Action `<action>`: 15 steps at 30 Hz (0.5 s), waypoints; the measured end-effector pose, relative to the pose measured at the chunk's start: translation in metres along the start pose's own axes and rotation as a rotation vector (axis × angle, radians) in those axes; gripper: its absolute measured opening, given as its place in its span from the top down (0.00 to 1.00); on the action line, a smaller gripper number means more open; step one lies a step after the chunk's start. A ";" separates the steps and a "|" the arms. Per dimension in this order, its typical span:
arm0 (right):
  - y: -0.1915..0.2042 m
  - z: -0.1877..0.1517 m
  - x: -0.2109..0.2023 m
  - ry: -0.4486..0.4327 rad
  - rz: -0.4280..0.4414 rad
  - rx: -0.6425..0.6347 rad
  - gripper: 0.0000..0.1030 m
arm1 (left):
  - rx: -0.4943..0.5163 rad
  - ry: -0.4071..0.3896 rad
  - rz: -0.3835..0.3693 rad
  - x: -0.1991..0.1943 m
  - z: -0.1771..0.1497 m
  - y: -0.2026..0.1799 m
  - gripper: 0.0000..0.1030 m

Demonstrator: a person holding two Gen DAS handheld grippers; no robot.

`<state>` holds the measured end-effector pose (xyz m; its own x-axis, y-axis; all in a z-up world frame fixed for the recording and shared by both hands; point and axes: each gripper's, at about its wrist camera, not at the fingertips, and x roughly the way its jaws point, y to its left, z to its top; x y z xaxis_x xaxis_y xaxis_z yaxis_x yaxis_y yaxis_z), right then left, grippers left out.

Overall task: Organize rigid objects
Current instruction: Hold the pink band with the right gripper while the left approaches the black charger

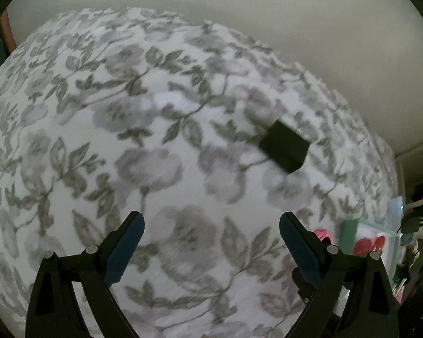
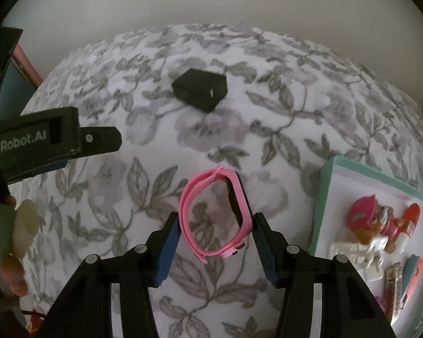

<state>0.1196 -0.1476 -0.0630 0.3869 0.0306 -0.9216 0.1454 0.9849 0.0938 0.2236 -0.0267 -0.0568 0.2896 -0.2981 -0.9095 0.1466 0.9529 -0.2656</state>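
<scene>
Fingers of the right gripper (image 2: pixel 215 242) sit at a middling spread on either side of the pink silicone watch band with its dark rectangular face (image 2: pixel 215 214), their blue pads touching or just short of its two long sides; whether the band is pinched and clear of the surface cannot be told. Fingers of the left gripper (image 1: pixel 211 236) stand wide with nothing between them, over bare cloth.

Largest in the scene is the grey-and-white floral bedspread (image 2: pixel 310 107), a soft, yielding surface under everything. On its right edge lies the shallow mint-rimmed white tray (image 2: pixel 330 174), which holds a pink-helmeted toy pup figure (image 2: pixel 378 225), a white plastic piece, a small patterned strip and a coral-coloured oval item; bare room remains near its left rim. Farther back rests the small black rectangular box (image 2: pixel 200 90), closed, well apart from the tray.

The band looks light and springy: its loop would likely flatten under a squeeze, so the stiff face section seems the surer place to grip. The box appears rigid, best taken across its short sides.
</scene>
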 end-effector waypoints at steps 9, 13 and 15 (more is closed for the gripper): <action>-0.023 0.020 -0.008 -0.074 0.011 0.080 0.47 | 0.019 -0.107 -0.056 -0.004 0.003 -0.006 0.06; -0.035 0.028 -0.011 -0.102 0.020 0.113 0.47 | 0.037 -0.134 -0.065 -0.004 0.004 -0.008 0.06; -0.043 0.031 -0.016 -0.120 0.005 0.125 0.47 | 0.045 -0.146 -0.068 -0.002 0.004 -0.010 0.06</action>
<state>0.1353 -0.1952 -0.0410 0.4924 0.0079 -0.8703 0.2520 0.9558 0.1512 0.2258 -0.0354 -0.0508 0.4118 -0.3698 -0.8328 0.2113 0.9278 -0.3075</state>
